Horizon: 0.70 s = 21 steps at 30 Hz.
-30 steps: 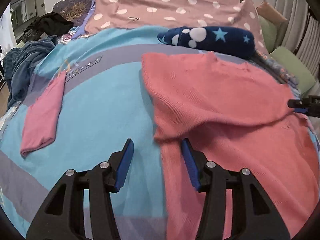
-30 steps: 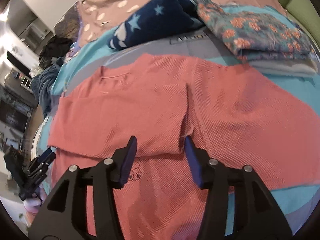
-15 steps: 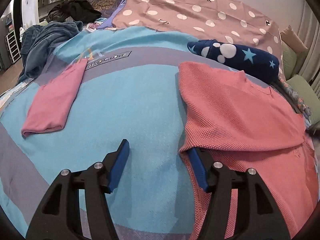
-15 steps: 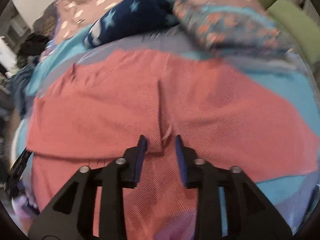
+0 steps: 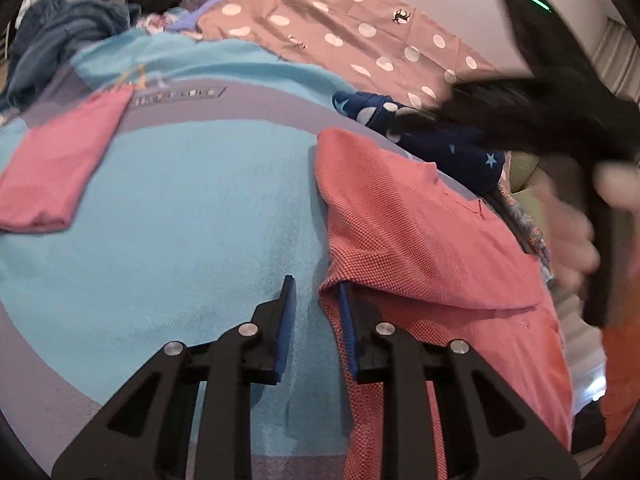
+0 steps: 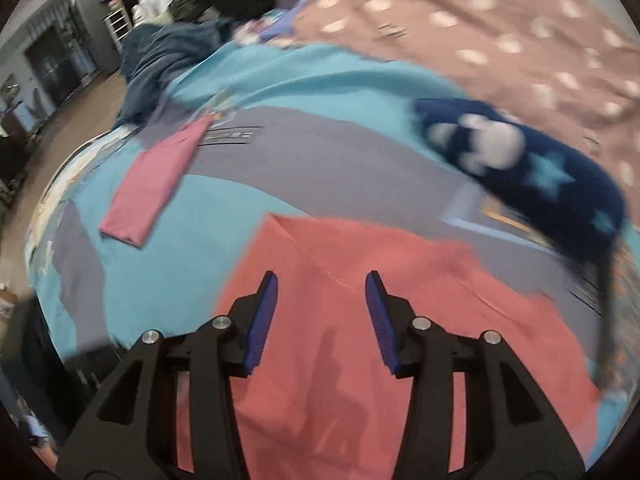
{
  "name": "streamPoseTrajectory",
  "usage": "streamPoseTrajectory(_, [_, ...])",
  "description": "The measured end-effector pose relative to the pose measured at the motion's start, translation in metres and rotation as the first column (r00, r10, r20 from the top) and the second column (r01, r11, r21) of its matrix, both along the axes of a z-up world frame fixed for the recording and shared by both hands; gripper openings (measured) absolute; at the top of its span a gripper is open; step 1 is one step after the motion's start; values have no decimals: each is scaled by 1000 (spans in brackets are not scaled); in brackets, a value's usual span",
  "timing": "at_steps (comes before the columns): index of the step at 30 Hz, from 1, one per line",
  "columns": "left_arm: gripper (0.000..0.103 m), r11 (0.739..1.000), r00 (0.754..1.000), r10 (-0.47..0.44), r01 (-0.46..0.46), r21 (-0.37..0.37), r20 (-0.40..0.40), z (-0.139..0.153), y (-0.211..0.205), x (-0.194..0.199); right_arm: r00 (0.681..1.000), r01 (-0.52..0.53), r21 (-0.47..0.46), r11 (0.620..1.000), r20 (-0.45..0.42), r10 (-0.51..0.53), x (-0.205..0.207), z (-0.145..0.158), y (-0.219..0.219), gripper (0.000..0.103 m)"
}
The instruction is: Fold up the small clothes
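Coral knit top (image 5: 420,240), part-folded, on the bed's blue blanket (image 5: 192,216)

Item: one side turned in across the body; further folds judged outstanding. Left hand-held gripper (image 5: 316,312) low at the folded edge, jaws narrowly parted, one finger (image 5: 347,328) tucked under the flap, nothing pinched. Right hand-held gripper (image 6: 322,320) above the top, jaws wide, empty. Pink folded garment (image 5: 60,168) lies well apart, seemingly finished

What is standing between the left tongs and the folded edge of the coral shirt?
Nothing visible. The left tongs are already at the coral shirt, its folded corner at their right finger; only turquoise blanket shows between the fingers.
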State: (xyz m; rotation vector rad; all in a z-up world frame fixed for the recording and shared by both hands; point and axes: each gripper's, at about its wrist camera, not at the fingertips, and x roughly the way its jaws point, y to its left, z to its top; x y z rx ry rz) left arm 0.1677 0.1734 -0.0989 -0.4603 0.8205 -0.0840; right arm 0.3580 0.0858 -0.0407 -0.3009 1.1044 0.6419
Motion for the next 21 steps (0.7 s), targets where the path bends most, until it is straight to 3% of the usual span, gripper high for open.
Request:
streamPoseTrajectory(2, [22,1000,1000,-4,4,-21,3,-1,2,0,999,-39,-27,999,-36,38,10,-13,27,53])
streamPoseTrajectory(4, [14,1000,1000,-7,7,-20,-5,-2,1,0,996,-68,-64,996,-53,65,13,-26,44,49])
streamPoseTrajectory(5, [11,1000,1000,-4,3,-13,-13,-3,0,-1,995,-84,-111,990,-53,79,13,-35,54,9])
streamPoseTrajectory(6, [5,1000,1000,8,-8,-5,-16,-2,0,-2,997,-72,-144,987,-48,65,15,-42,59,2])
streamPoseTrajectory(9, [1,993,996,94,-93,78,-6,8,3,-13,1000,1,-140,990,-2,-1,30,-56,70,2])
streamPoseTrajectory(13, [1,993,995,103,-103,61,9,13,10,-18,999,38,-18,999,12,-38,42,-59,65,2])
streamPoseTrajectory(14, [1,994,995,103,-103,37,9,13,13,-18,999,38,-4,999,18,-38,42,-58,62,7])
streamPoseTrajectory(15, [0,995,995,102,-102,11,23,15,16,-19,998,59,-12,998,18,-59,41,-55,56,26])
streamPoseTrajectory(17, [0,996,992,87,-86,-17,89,23,19,-23,996,87,7,996,25,-87,36,-42,39,52])
streamPoseTrajectory(19, [1,998,985,66,-64,-17,162,31,15,-27,996,80,66,995,40,-82,22,-20,12,51])
streamPoseTrajectory(21, [2,1000,976,22,-23,3,216,37,4,-24,997,65,104,992,26,-68,5,-5,-18,43])
